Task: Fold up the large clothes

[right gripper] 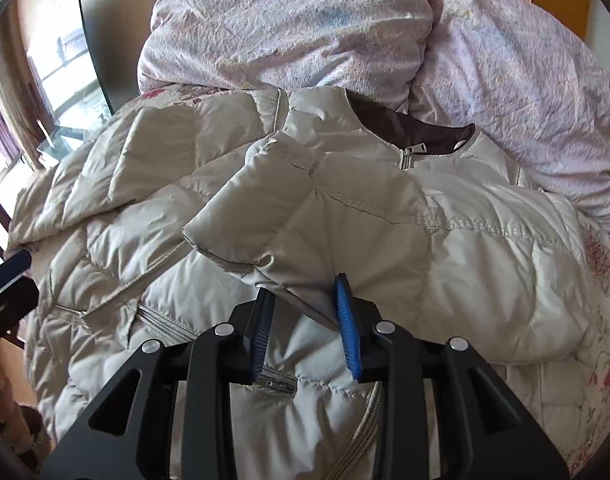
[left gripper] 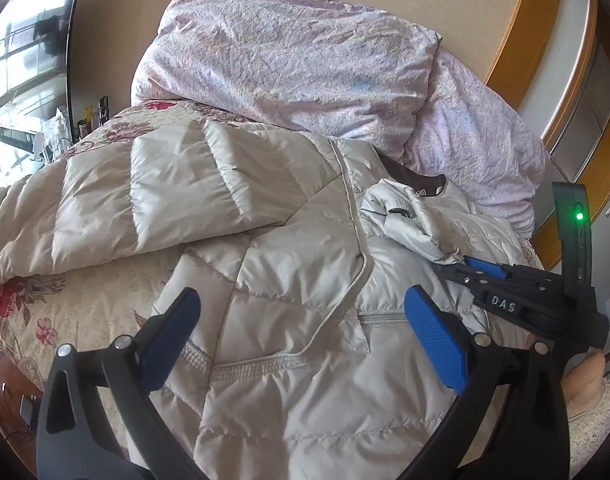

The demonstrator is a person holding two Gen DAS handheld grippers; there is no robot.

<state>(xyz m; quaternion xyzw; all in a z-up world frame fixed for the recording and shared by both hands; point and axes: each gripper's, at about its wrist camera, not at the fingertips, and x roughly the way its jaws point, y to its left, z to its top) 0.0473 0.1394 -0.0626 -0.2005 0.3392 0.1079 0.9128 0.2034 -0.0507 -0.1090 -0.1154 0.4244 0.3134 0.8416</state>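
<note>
A beige quilted down jacket (left gripper: 297,280) (right gripper: 145,240) lies front up on the bed, its brown-lined collar (right gripper: 425,128) toward the duvet. One sleeve (left gripper: 165,192) is folded across its chest. The other sleeve (right gripper: 325,216) lies over the front, and its cuff reaches between the pads of my right gripper (right gripper: 303,286) (left gripper: 461,264). Those jaws stand partly apart and do not pinch the puffy cuff. My left gripper (left gripper: 301,300) hovers wide open over the jacket's lower front, near the zipper edge, with nothing between its fingers.
A crumpled lilac duvet (left gripper: 285,60) (right gripper: 305,32) is piled behind the jacket. The floral bedspread (left gripper: 45,320) shows at the left and right edges. A window (left gripper: 25,40) and bedside clutter (left gripper: 57,128) are on the left; wooden furniture (left gripper: 545,60) is on the right.
</note>
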